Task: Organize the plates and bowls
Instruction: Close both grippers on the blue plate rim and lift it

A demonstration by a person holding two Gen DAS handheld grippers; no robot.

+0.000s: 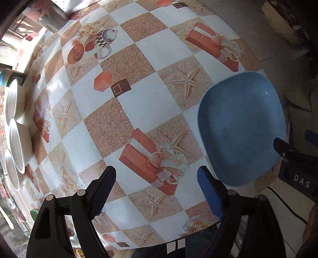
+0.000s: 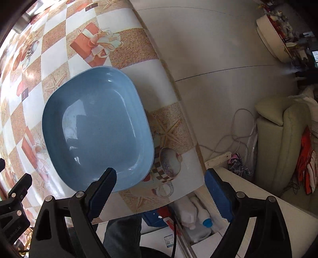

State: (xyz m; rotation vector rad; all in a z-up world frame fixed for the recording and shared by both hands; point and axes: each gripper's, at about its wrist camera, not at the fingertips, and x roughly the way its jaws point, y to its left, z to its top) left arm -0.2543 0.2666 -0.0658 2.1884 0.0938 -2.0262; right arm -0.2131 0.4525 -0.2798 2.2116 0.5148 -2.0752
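One blue plate (image 2: 97, 129): squarish with rounded corners, glossy, lying flat near the tabletop (image 1: 139, 103) edge. I see it at centre left of the right wrist view and at the right side of the left wrist view (image 1: 240, 129). Nothing lies in it.

Three white bowls (image 1: 18, 144): I count them in a row at the far left edge of the left wrist view, close together, well apart from the blue plate. Their exact overlap I cannot tell.

One metal container (image 1: 52, 16): upper left of the left wrist view, standing on the tabletop.

One left tool (image 1: 157, 178): I have it pointing down over the patterned cloth at the bottom of its own view, jaws spread wide, nothing between them. Its blue finger sits just beside the plate's near rim in the picture.

One right tool (image 2: 161, 182): jaws likewise spread and empty, hovering over the tabletop edge; its left finger overlaps the plate's near rim in the frame, whether touching I cannot tell.

One sofa (image 2: 282, 139): right of the right wrist view, on the floor.
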